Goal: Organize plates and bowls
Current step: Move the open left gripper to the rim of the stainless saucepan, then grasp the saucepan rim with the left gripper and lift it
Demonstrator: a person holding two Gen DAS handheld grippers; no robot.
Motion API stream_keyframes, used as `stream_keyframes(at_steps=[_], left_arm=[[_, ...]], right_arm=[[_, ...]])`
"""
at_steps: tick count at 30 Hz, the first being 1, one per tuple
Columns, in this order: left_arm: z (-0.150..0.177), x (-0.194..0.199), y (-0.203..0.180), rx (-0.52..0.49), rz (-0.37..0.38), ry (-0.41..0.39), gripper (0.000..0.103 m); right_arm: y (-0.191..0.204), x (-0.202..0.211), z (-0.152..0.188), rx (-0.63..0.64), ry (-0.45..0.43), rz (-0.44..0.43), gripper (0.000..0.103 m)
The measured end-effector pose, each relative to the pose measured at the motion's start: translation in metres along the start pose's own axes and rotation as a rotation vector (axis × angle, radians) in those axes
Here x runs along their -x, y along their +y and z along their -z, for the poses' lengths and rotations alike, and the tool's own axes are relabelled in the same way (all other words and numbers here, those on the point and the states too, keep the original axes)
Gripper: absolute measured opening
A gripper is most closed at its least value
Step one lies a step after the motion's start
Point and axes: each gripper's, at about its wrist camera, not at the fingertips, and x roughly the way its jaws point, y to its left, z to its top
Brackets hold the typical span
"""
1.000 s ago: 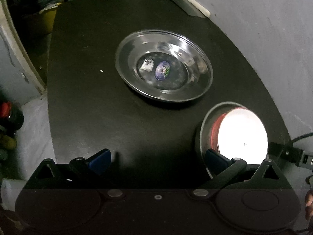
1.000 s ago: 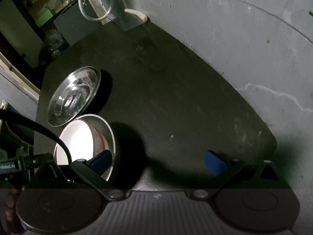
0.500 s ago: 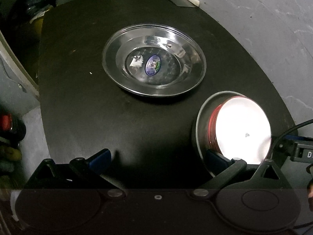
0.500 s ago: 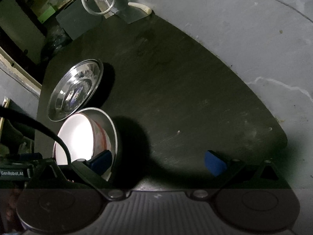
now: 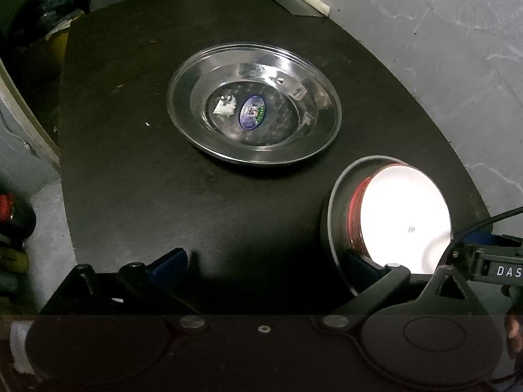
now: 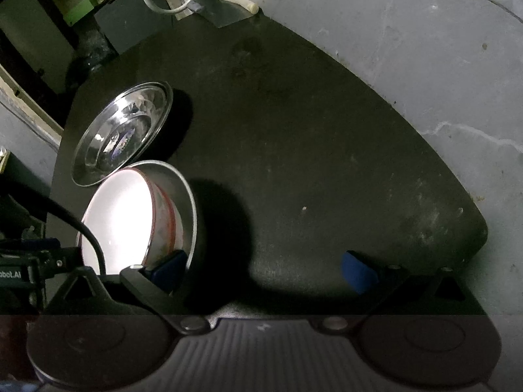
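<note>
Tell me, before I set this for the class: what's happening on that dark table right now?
A person holds a two-finger tool in each hand above a black table. Both the left tool and the right tool are open, gripping nothing. A steel plate sits alone, with a sticker at its centre. Beside it, a white bowl with a red rim is nested in a grey metal bowl.

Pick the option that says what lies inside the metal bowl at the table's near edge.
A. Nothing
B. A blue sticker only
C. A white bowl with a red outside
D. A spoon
C: a white bowl with a red outer wall sits nested inside the metal bowl, as the right wrist view also shows.
</note>
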Motion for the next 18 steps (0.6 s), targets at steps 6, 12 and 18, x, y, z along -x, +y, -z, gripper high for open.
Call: stream_keyframes(at_steps=[6, 12, 18], left_arm=[[0.0011, 0.0009, 0.0013, 0.002, 0.011, -0.002, 0.098], [0.0009, 0.0036, 0.0001, 0.008, 0.047, -0.011, 0.087], [0.0018, 0.0064, -0.0015, 0.01, 0.1, -0.019, 0.068]], right_arm=[[-0.0016, 0.003, 0.0001, 0.001, -0.007, -0.02, 0.092], [-0.0004, 0.0039, -0.0011, 0.001, -0.008, -0.043, 0.084], [0.0005, 0.0055, -0.0015, 0.005, -0.008, -0.059, 0.079]])
